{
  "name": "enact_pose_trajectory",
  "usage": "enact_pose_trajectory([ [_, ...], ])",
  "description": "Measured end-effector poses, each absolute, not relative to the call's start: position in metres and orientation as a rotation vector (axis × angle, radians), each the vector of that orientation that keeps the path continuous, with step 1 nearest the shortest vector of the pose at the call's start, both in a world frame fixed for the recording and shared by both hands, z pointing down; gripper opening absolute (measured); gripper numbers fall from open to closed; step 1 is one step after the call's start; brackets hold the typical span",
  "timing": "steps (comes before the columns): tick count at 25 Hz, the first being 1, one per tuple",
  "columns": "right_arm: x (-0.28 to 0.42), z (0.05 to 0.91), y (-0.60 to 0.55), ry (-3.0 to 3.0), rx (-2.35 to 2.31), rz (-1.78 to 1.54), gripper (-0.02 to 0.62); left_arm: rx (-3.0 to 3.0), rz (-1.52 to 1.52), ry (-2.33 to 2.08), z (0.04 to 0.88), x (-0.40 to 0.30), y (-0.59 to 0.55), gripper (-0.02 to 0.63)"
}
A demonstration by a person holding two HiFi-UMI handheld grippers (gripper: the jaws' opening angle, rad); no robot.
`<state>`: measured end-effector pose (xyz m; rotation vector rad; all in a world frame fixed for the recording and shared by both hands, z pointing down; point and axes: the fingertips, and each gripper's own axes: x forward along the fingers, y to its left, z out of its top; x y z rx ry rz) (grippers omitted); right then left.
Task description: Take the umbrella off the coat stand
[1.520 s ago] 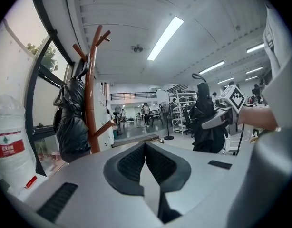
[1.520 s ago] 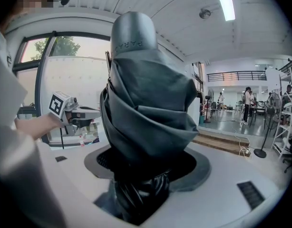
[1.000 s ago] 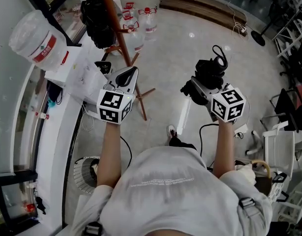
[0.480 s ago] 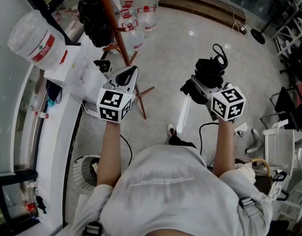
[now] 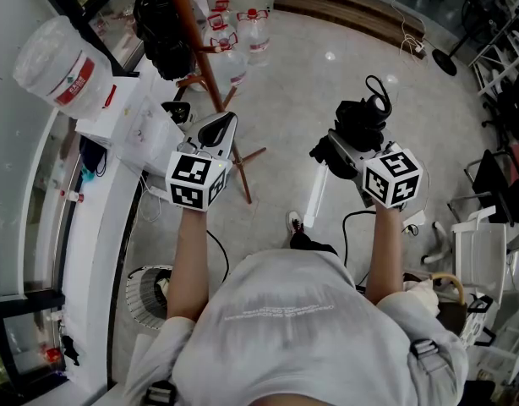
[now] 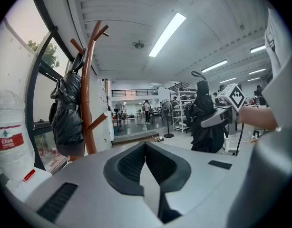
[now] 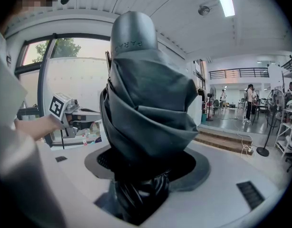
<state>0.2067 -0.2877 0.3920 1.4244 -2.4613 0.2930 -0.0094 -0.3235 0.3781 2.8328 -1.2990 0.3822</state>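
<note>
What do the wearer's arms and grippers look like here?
The left claw and right claw are pale grey shells with dark textured pads. Each carries a white cube of black square markers. The T-shirt is light grey and short-sleeved, forearms bare.

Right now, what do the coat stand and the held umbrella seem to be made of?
Coat stand: probably wood, reddish-brown, smooth, with branch-like pegs. Umbrella: dark fabric, faintly sheeny, in soft folds; its grey cap looks matt plastic.

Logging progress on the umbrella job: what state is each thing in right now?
umbrella: folded, clamped in the right tongs, off the coat stand.
right tongs: shut on the umbrella.
left tongs: shut, empty.
coat stand: upright, black bundle hanging on it.
</note>
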Motion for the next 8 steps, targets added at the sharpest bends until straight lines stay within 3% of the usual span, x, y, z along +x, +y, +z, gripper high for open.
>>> enact_pose_trajectory([
  [8, 0.2055, 0.393, -0.2878, -2.469, 1.406, 0.299, 0.296, 2.833, 0.386, -1.3, 0.3772, -0.0077, -0.3252, 0.015],
])
